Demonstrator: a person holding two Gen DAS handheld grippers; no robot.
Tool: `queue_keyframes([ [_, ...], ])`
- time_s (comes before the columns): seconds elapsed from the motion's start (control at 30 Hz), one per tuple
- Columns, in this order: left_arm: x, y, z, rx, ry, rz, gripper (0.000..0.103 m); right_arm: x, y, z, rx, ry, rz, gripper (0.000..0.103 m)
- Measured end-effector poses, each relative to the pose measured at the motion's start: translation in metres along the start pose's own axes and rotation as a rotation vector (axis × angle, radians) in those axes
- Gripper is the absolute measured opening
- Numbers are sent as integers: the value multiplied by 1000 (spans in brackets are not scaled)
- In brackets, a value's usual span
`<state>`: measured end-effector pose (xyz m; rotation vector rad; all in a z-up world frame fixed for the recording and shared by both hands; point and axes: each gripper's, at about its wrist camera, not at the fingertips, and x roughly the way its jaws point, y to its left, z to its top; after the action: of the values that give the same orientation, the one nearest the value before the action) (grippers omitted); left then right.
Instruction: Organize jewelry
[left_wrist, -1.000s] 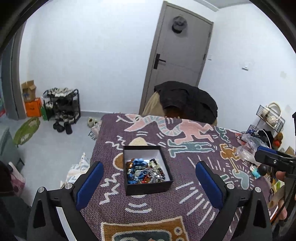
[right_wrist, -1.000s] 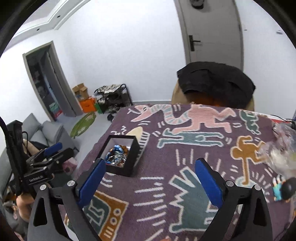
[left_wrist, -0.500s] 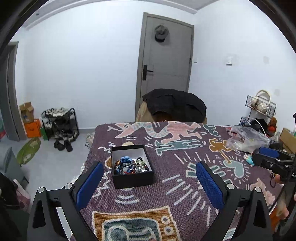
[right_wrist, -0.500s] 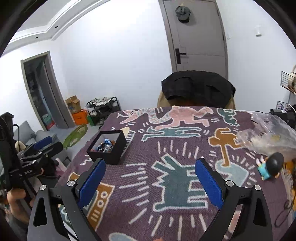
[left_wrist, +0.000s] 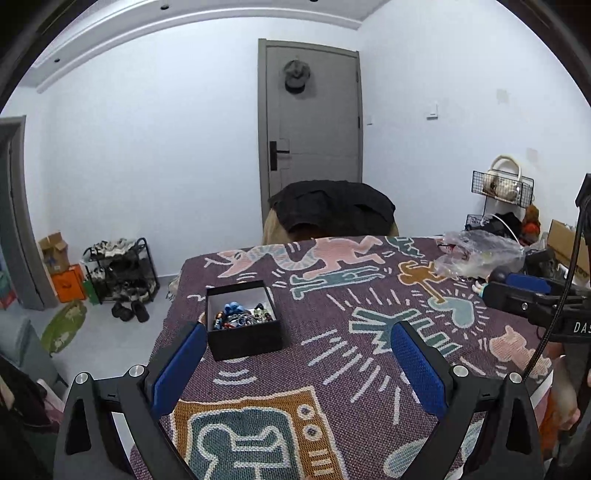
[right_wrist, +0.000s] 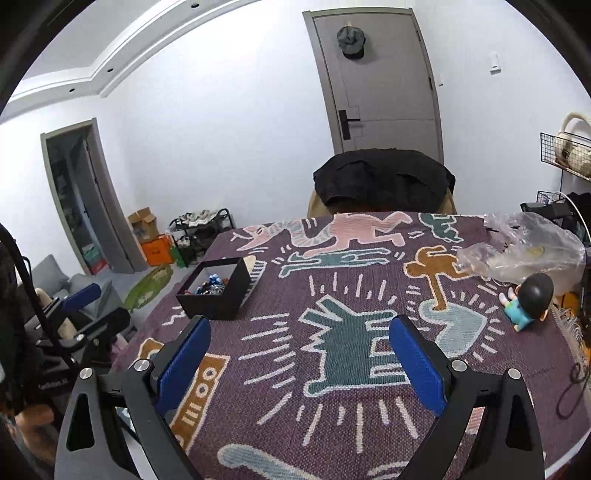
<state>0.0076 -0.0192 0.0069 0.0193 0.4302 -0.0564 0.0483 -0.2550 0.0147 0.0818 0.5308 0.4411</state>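
A small black box (left_wrist: 243, 325) with a white lining stands on the patterned purple cloth (left_wrist: 332, 317) near the table's left edge. It holds a heap of beaded jewelry (left_wrist: 242, 315) in blue, red and dark colours. The box also shows in the right wrist view (right_wrist: 218, 291), far left of my right gripper. My left gripper (left_wrist: 299, 369) is open and empty, held above the cloth just short of the box. My right gripper (right_wrist: 299, 365) is open and empty over the middle of the cloth.
A crumpled clear plastic bag (right_wrist: 524, 247) and a small doll with a dark head (right_wrist: 528, 302) lie at the table's right side. A chair draped with a black jacket (left_wrist: 332, 206) stands at the far edge. A shoe rack (left_wrist: 118, 273) stands on the floor at left.
Both grippers have drawn back and risen, so the box looks smaller and farther away. Both stay open and empty.
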Motion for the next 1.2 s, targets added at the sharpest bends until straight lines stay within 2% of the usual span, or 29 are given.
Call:
queue_keyframes([
  [0.57,-1,5,-5,-53,11,4,100,-3,-4,-8,5,5,-42,97],
  [1.1,-1,8,-8,-66,10,14,100,-1,-2,-8,-1,11,-43,97],
  [1.2,-1,8,-8,-68,10,13,103,-1,-1,-8,1,13,-41,97],
])
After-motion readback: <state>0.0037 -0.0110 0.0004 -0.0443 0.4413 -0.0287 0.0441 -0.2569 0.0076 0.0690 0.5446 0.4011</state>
